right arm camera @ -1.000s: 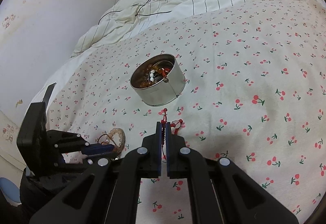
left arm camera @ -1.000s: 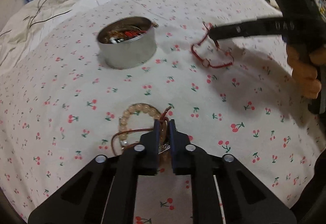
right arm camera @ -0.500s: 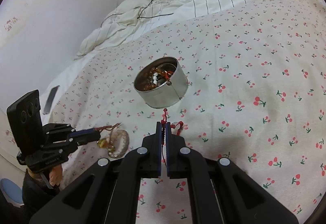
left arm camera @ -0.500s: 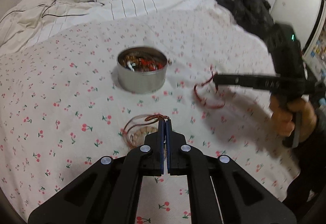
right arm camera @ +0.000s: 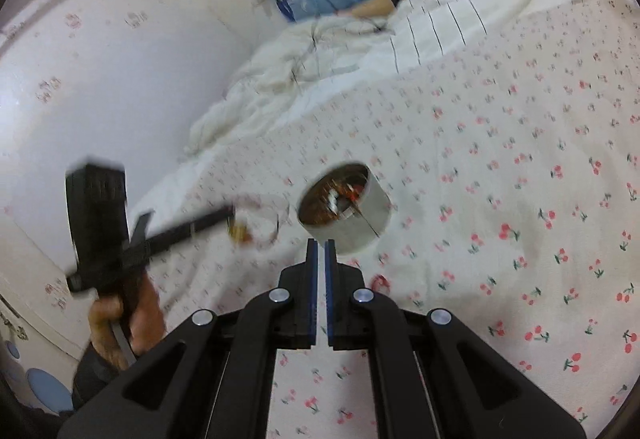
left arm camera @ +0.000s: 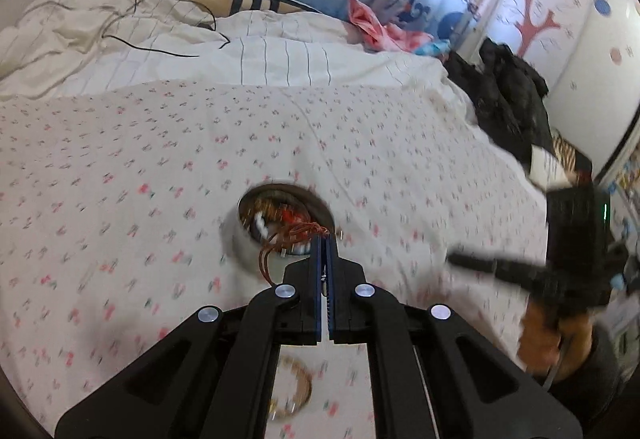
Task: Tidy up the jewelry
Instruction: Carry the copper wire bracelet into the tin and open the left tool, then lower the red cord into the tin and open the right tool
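A round metal tin point(left arm camera: 256, 235) holding several jewelry pieces sits on the cherry-print bedsheet; it also shows in the right wrist view point(right arm camera: 344, 211). My left gripper point(left arm camera: 325, 239) is shut on the brown cord of a bead bracelet point(left arm camera: 280, 243), lifted right in front of the tin; its beads hang blurred below the gripper point(left arm camera: 294, 395). The left gripper with the dangling bracelet shows in the right wrist view point(right arm camera: 256, 223), left of the tin. My right gripper point(right arm camera: 319, 245) is nearly closed, just before the tin; a red bit point(right arm camera: 380, 281) shows beside it, too blurred to name.
The bed is covered by the cherry-print sheet point(right arm camera: 520, 159). A white striped quilt point(left arm camera: 240, 51) with a black cable lies at the back. Dark clothing point(left arm camera: 508, 107) lies at the bed's right edge. A wall point(right arm camera: 100, 79) runs along the left side.
My left gripper lifted the bead bracelet off the sheet and carried it toward the tin. My right gripper rose and moved closer to the tin; the red cord is no longer visible between its fingers.
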Available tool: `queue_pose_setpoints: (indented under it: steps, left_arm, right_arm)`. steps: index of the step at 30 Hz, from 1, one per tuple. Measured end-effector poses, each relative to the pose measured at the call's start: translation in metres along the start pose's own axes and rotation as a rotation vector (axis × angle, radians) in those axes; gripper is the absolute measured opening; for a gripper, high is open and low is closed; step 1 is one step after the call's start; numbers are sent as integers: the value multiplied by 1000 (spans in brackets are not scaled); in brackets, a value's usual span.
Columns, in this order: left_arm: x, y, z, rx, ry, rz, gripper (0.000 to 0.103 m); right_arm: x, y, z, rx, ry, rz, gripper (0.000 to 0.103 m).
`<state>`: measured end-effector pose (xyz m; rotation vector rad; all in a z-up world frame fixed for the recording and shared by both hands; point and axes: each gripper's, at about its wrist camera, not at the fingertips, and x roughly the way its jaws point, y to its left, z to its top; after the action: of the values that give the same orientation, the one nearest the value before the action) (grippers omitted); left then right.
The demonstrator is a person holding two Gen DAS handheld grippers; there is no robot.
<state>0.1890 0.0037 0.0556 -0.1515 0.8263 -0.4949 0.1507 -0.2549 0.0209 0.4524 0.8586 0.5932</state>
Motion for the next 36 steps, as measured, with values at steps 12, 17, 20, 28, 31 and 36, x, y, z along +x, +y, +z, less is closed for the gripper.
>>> queue_pose_setpoints:
  steps: [12,17,20,28,31,36]
  left_arm:
    - [95,7,34,-14,127,119,2]
    - [103,8,29,15,189,182,10]
    - [91,13,27,15,169,252,49]
    - [18,34,-5,-80,58,310,77]
    - [-12,49,-33,-192,5,297,86]
    - [-25,76,-56,-315,-20,267,86]
  right_arm:
    - [72,11,-41,-243,251,-327,57]
    - [70,12,-39,-287,246,-371,9]
    - [57,5,-31,-215,199,-321,9]
    - [19,20,-9,-164,-14,-156,9]
    - [24,32,1,-195,-26,-141,9]
    - [59,56,27,-211,-16,-124,9]
